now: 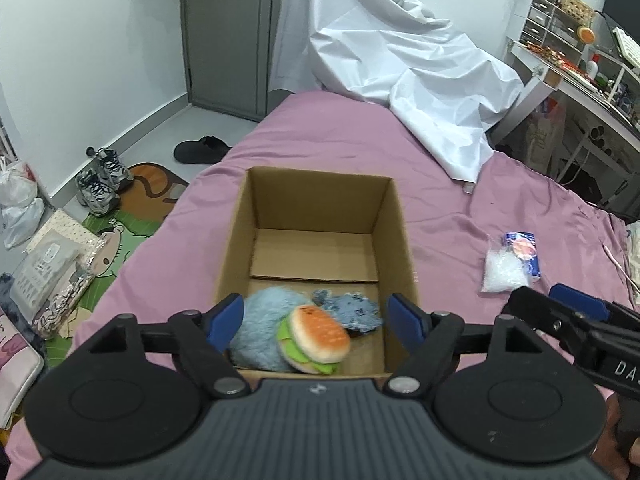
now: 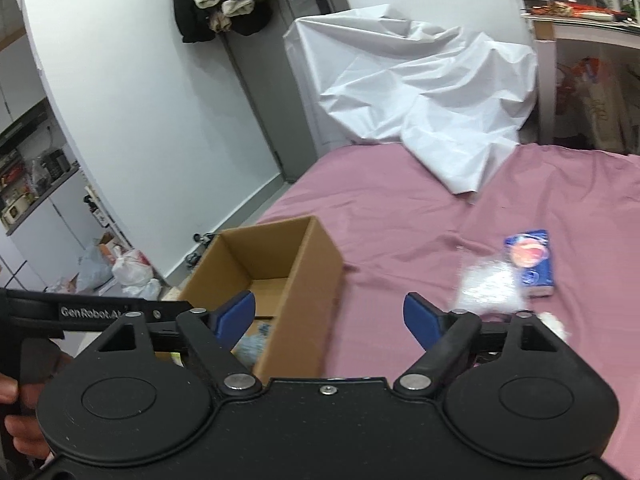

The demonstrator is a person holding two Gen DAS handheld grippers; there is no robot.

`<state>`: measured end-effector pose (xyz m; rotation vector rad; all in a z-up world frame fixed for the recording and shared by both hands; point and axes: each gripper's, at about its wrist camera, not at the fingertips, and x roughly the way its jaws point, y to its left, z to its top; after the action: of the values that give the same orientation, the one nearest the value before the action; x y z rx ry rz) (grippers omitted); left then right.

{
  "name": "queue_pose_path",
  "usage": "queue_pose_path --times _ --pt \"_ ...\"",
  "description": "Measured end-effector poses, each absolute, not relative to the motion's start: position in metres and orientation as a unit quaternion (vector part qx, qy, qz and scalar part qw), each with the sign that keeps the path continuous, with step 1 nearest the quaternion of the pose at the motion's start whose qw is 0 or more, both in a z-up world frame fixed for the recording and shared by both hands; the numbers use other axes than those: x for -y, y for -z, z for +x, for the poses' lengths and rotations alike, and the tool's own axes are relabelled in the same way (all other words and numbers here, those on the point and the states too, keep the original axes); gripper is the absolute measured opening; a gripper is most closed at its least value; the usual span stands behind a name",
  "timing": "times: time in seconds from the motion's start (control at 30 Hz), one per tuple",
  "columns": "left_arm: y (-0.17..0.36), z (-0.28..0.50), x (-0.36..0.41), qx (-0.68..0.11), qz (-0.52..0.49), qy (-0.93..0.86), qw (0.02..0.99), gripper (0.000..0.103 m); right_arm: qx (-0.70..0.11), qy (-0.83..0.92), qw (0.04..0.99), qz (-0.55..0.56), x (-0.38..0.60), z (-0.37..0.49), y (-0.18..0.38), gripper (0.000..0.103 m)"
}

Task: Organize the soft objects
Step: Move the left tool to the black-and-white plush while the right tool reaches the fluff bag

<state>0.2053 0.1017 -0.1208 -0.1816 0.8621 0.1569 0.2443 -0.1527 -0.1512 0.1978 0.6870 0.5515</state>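
1. left gripper (image 1: 314, 322) hangs wide open, holding nothing, over the cardboard box (image 1: 240, 216).
2. burger toy (image 1: 318, 338), blue plush (image 1: 262, 320) lie inside.
3. right gripper (image 2: 330, 316) gapes empty above the pink bedsheet (image 2: 400, 208).

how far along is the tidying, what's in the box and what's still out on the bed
Done: the cardboard box already holds a fluffy blue plush, a burger toy and a blue rag-like piece.
In hand: nothing; the left gripper hangs open above the box, and the right gripper is open and empty too.
Left: a clear plastic bag and a blue packet lie on the pink sheet.
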Motion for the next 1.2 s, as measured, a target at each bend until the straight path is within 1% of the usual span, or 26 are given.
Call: queue_pose_path --times 0.07,0.27,0.37,0.6,0.7,0.77,0.87,1.1,1.17,1.2 --pt "0.122 0.208 -0.095 -0.416 -0.086 -0.072 0.903 0.083 -0.336 -0.259 0.9 0.099 0.162 0.245 0.154 0.085" --pt "0.124 0.215 -0.071 -0.411 -0.076 -0.057 0.907 0.086 -0.338 -0.232 0.907 0.1 0.19 0.246 0.164 0.091" --pt "0.125 0.218 -0.06 -0.41 -0.071 -0.054 0.908 0.088 -0.341 -0.22 0.908 0.101 0.204 0.248 0.17 0.091" --pt "0.131 0.227 -0.034 -0.414 -0.063 -0.039 0.907 0.089 -0.348 -0.202 0.91 0.101 0.228 0.25 0.184 0.09" --pt "0.134 0.231 -0.023 -0.415 -0.059 -0.028 0.908 0.089 -0.352 -0.197 0.91 0.095 0.233 0.252 0.19 0.087" --pt "0.136 0.236 -0.014 -0.42 -0.055 -0.022 0.906 0.089 -0.357 -0.193 0.909 0.091 0.238 0.254 0.196 0.079" --pt "0.142 0.242 -0.003 -0.424 -0.054 -0.007 0.904 0.089 -0.364 -0.19 0.908 0.085 0.244 0.257 0.204 0.071" --pt "0.162 0.258 0.028 -0.435 -0.042 0.029 0.899 0.089 -0.372 -0.176 0.908 0.081 0.261 0.265 0.216 0.058" --pt "0.169 0.263 0.035 -0.44 -0.039 0.038 0.897 0.089 -0.374 -0.174 0.907 0.08 0.265 0.267 0.219 0.05" --pt "0.173 0.265 0.039 -0.441 -0.037 0.043 0.896 0.089 -0.376 -0.172 0.907 0.079 0.268 0.268 0.221 0.049"
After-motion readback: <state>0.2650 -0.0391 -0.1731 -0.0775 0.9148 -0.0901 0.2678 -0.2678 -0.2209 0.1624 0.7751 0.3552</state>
